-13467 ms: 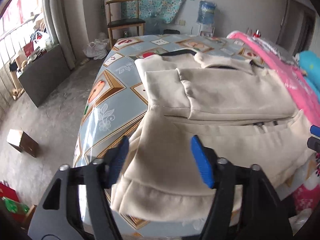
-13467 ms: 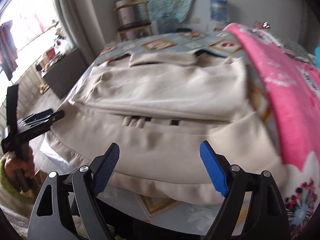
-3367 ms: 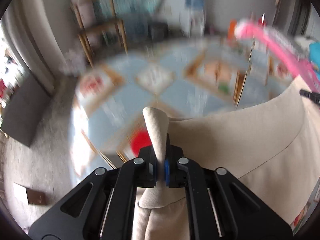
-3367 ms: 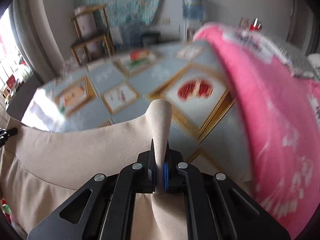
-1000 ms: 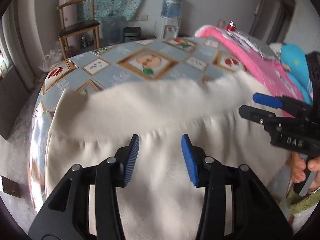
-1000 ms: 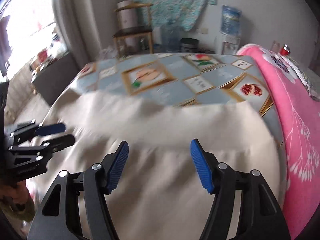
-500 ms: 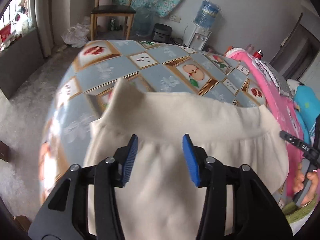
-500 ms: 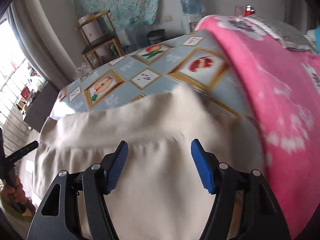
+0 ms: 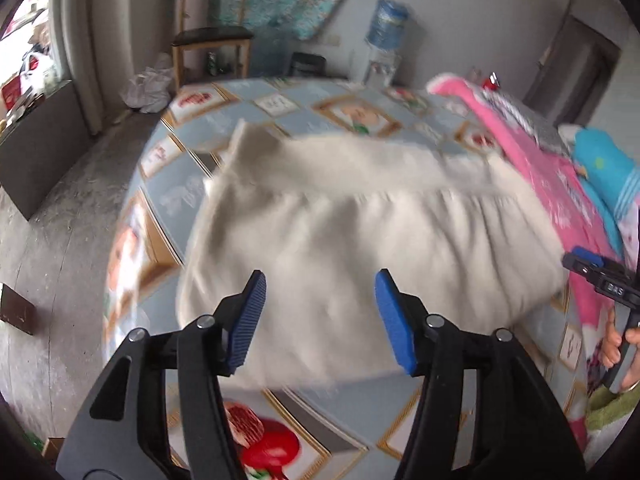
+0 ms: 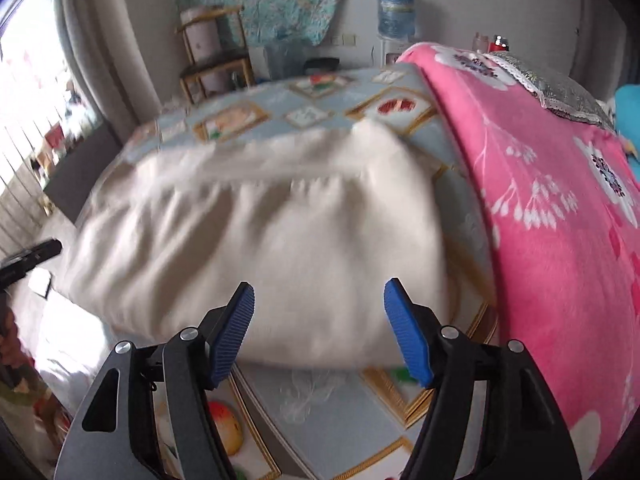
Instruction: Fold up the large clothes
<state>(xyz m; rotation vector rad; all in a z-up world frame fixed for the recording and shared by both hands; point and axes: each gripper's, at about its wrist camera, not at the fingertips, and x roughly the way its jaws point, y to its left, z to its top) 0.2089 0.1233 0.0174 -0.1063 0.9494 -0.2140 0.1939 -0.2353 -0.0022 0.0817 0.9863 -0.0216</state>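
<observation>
A cream fleece garment point(image 9: 360, 232) lies folded over on the table with the fruit-patterned cloth point(image 9: 168, 196); it also fills the middle of the right wrist view as the garment point(image 10: 264, 240). My left gripper point(image 9: 320, 312) hovers over the garment's near edge with its jaws opening and nothing between the blue pads. My right gripper point(image 10: 320, 320) hangs open over the near right part of the garment, not touching it. The right gripper point(image 9: 600, 276) also shows at the right edge of the left wrist view, in a person's hand point(image 9: 616, 352).
A pink flowered blanket point(image 10: 560, 208) covers the table's right side, with a blue cushion point(image 9: 604, 168) beyond it. A wooden chair point(image 9: 212, 36) and a water dispenser point(image 9: 384, 40) stand by the far wall. Bare concrete floor point(image 9: 52, 248) lies to the left.
Both grippers have drawn back toward the near edge of the table, so more patterned cloth shows in front of the garment. The left jaws stand wider than a second ago.
</observation>
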